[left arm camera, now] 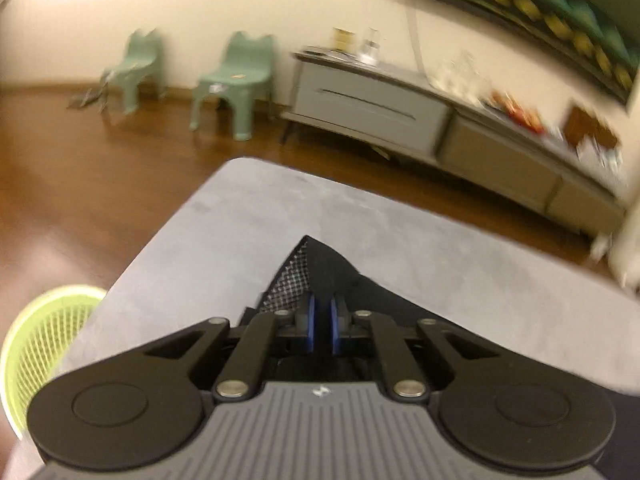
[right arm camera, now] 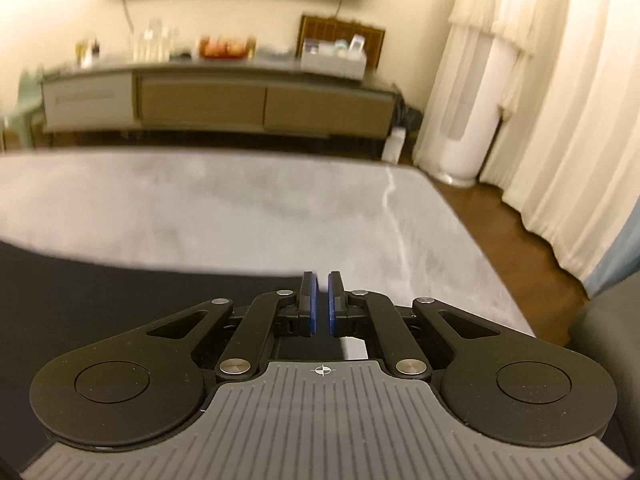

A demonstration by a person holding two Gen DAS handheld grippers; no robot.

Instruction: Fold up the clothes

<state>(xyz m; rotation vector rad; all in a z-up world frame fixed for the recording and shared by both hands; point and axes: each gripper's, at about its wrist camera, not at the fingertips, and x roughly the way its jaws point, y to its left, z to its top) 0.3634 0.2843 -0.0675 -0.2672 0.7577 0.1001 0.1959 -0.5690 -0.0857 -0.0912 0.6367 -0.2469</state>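
A black garment with a mesh lining [left arm camera: 320, 268] is pinched in my left gripper [left arm camera: 322, 312], which is shut on its peaked corner and holds it above the grey table [left arm camera: 248, 216]. The same black garment [right arm camera: 120, 292] stretches across the left of the right wrist view, over the grey table [right arm camera: 240, 208]. My right gripper [right arm camera: 321, 292] has its jaws close together at the garment's edge; the cloth seems to run between the pads, but I cannot see the grip clearly.
A lime green mesh basket [left arm camera: 44, 340] stands on the floor left of the table. A grey sideboard [left arm camera: 400, 120] with clutter lines the far wall, beside two green stools [left arm camera: 232, 80]. White curtains [right arm camera: 560, 120] and a white tower appliance [right arm camera: 468, 120] stand right.
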